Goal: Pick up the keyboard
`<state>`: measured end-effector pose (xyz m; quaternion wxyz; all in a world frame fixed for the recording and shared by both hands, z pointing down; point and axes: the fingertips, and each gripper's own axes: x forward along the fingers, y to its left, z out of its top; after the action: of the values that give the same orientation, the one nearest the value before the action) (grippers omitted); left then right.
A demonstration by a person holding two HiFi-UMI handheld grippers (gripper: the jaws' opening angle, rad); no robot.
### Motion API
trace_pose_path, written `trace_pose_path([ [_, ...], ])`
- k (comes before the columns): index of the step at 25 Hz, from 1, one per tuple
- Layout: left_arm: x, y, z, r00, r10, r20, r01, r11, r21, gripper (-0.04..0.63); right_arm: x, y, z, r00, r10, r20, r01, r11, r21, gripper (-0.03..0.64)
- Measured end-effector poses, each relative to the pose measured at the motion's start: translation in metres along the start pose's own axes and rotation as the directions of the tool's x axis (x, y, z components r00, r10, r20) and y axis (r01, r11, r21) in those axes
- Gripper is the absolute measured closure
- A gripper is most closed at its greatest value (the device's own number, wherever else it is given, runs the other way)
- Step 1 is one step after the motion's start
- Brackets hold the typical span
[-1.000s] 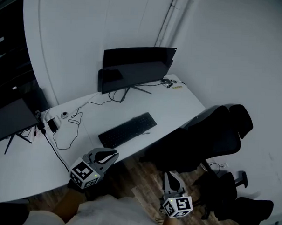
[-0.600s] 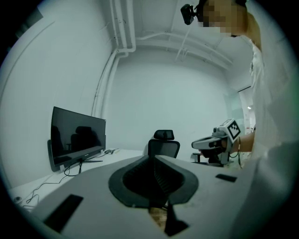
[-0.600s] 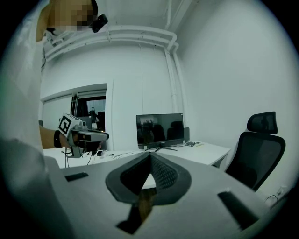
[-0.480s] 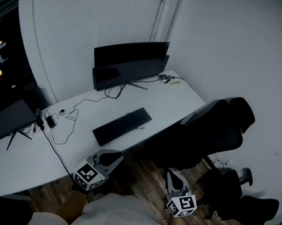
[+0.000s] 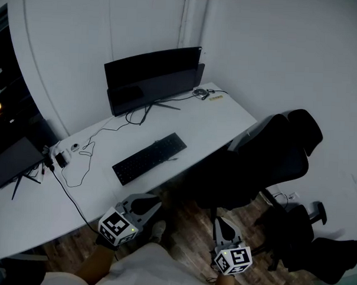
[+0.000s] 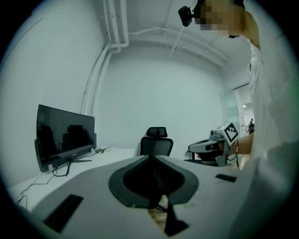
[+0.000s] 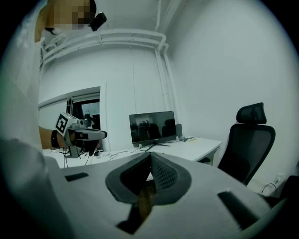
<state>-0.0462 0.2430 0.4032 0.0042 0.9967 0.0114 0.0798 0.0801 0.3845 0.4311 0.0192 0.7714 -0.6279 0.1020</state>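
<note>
Keyboard: the black keyboard [image 5: 149, 158] lies flat on the white desk [image 5: 226, 120], in front of the monitor and near the desk's front edge, set at a slant to that edge. Nothing touches it.
Left gripper: your left gripper [image 5: 149, 202] is held over the wood floor, just short of the desk's front edge, pointing toward the desk. In its own view the jaws [image 6: 150, 158] are pressed together with nothing between them (only the chair and the floor show beyond the tips). It is well apart from the keyboard.
Right gripper: your right gripper [image 5: 223, 225] is also over the floor, beside the chair and farther from the desk than the left one. Its own view shows the two jaws [image 7: 150, 155] closed tip to tip and empty.
Monitor: a dark, curved monitor [image 5: 152, 76] stands on its stand at the back of the desk, against the wall, screen off.
Second screen: another dark screen [image 5: 12, 158] sits at the desk's left end, partly out of frame.
Cables: thin black cables [image 5: 76, 176] loop over the desktop to the left of the keyboard, and one runs off the front edge.
Chair: a black office chair [image 5: 266, 160] with a headrest stands at the desk's right end, off to your right.
Floor: brown wood floor [image 5: 186, 228] under both grippers.
</note>
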Motion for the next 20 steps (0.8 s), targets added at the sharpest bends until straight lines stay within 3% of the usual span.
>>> trace_pose_path([
  [11,0.046,0.047,0.007,1.0,-0.002,0.023,0.002,1.0,-0.009,0.565,0.037,-0.042,0.008,0.999,-0.041,-0.004,0.041,0.999,0.018,0.614],
  [20,0.09,0.145,0.002,0.999,0.027,0.036,-0.025,0.998,-0.057,0.565,0.143,-0.065,0.024,0.999,0.012,-0.043,-0.013,1.0,-0.017,0.614],
])
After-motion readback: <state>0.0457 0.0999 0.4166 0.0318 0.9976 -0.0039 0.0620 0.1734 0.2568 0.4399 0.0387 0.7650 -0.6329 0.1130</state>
